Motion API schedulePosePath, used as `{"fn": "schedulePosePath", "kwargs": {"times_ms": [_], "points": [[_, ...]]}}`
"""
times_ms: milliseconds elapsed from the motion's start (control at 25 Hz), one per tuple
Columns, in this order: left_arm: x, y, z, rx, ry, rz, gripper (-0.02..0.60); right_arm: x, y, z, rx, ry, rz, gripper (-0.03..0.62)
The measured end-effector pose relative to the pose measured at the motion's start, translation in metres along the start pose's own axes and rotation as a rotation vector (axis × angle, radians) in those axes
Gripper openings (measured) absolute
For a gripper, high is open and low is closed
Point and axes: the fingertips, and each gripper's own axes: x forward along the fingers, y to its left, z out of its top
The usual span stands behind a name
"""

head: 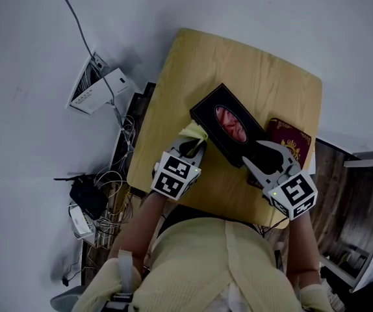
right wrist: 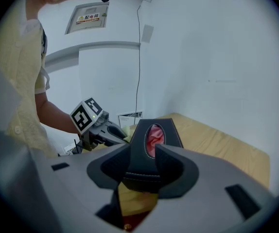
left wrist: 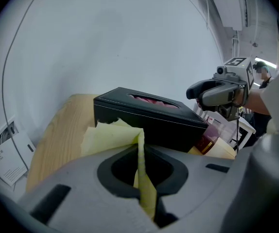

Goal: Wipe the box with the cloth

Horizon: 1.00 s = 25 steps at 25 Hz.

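The black box (head: 229, 125) lies aslant across the middle of the wooden worktop (head: 264, 70), its oval top opening showing pink tissue. Its right end rests partly on a dark red booklet (head: 295, 140).

The yellow cloth (head: 195, 132) is bunched against the box's near long side, close to the left corner. The left hand-held gripper (head: 196, 143) holds it: in the left gripper view the jaws stand almost together with a fold of cloth (left wrist: 140, 169) pinched between them, and the free flap spreads out towards the box's side wall (left wrist: 149, 123).

The right hand-held gripper (head: 259, 156) is at the box's right end. In the right gripper view its jaws (right wrist: 144, 164) stand about halfway apart with the end of the box (right wrist: 151, 140) filling the gap, both jaws lying against it.

Left of the worktop, a white carton (head: 99, 90) and a tangle of cables (head: 102, 200) lie on the floor.
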Motion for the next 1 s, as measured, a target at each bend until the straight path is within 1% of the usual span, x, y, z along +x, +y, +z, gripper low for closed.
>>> {"fn": "schedulePosePath", "kwargs": {"times_ms": [160, 480, 640, 840, 1000], "points": [[0.001, -0.019, 0.0, 0.014, 0.009, -0.053, 0.029, -0.001, -0.001, -0.002, 0.028, -0.01, -0.004, 0.169], [0.002, -0.051, -0.004, 0.054, 0.024, -0.141, 0.029, -0.004, 0.002, -0.006, 0.042, -0.009, -0.018, 0.169], [0.004, -0.065, -0.004, 0.066, 0.025, -0.177, 0.029, -0.005, 0.005, -0.008, 0.023, 0.001, -0.017, 0.169], [0.003, -0.084, -0.007, 0.088, 0.033, -0.229, 0.029, -0.009, 0.007, -0.011, 0.035, 0.0, -0.034, 0.169], [0.006, -0.098, -0.015, 0.087, 0.043, -0.261, 0.029, -0.013, 0.007, -0.012, 0.043, -0.003, -0.045, 0.169]]}}
